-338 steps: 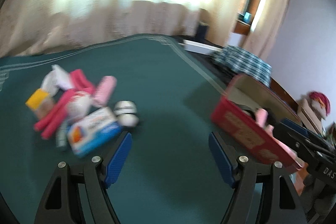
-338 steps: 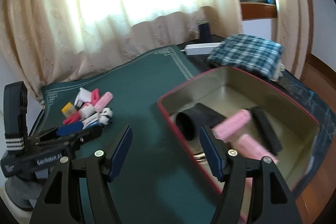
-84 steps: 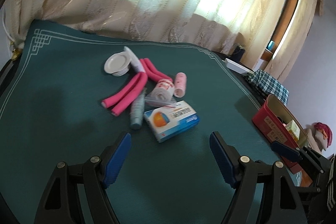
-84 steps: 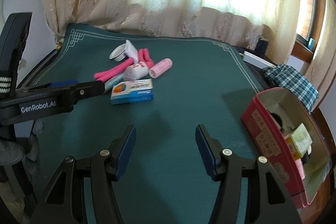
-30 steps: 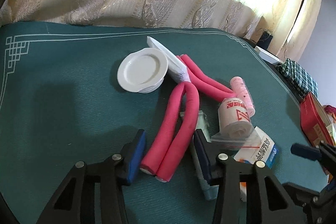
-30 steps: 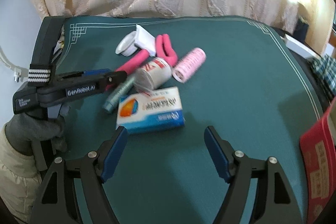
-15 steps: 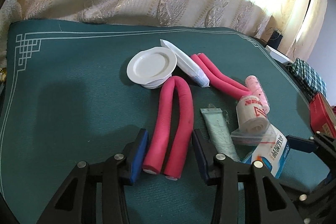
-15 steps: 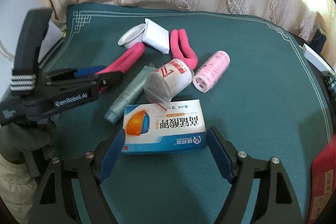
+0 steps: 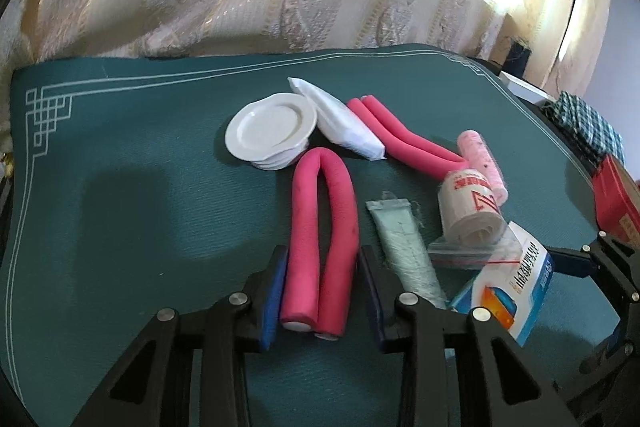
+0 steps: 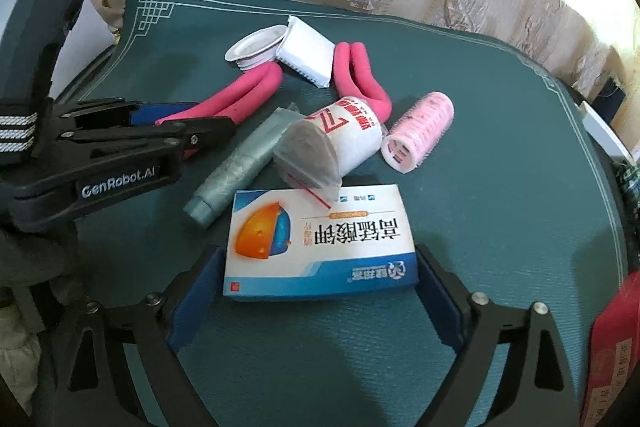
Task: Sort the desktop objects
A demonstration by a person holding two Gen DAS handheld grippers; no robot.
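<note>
Cream curtains behind green-covered table (image 9: 120, 211). Right gripper (image 10: 318, 273) low centre, jaws wide apart flanking blue-white box (image 10: 320, 247), contact unclear. Left gripper (image 9: 322, 291) lower centre, jaws closed in around free ends of folded pink foam roller (image 9: 324, 223), pads touching. White dish (image 9: 272, 125) above centre.

The red tin (image 10: 614, 347) is running off the right edge, its inside unseen; the bagged roll (image 10: 336, 151) is covering the medicine box's (image 10: 320, 247) far corner.
</note>
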